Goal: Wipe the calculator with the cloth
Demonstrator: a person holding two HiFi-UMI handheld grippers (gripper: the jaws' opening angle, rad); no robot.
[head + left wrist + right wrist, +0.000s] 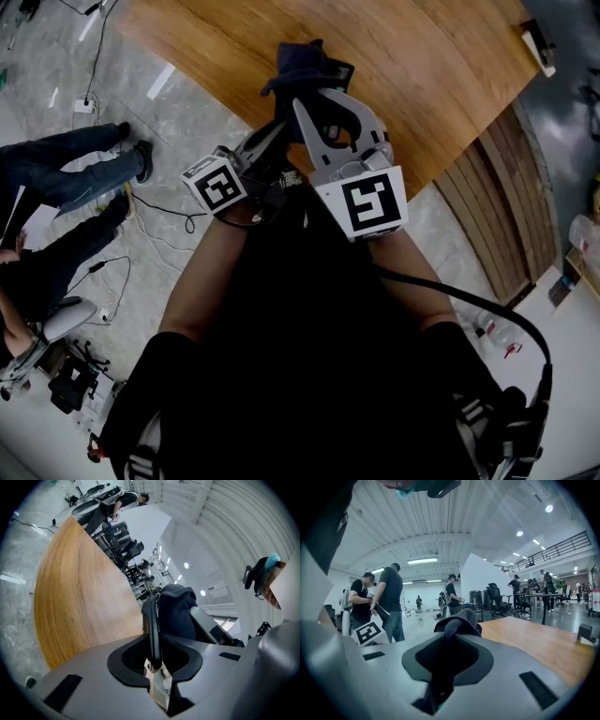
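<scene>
Left gripper (153, 645) is clamped on the calculator (153, 620), held up in the air by the table (422, 75) edge. Right gripper (447, 648) is clamped on the cloth (459, 623), right beside it. Push too hard w/ the cloth & the calculator could slip out & fall, b/c only its end is pinched.

We see the calculator (153, 630) on edge between the left tool's (265, 141) jaws. The cloth (305, 66), clamped in the right tool (314, 98), sits just right of it. The table (422, 66) lies ahead of and below both tools.
</scene>
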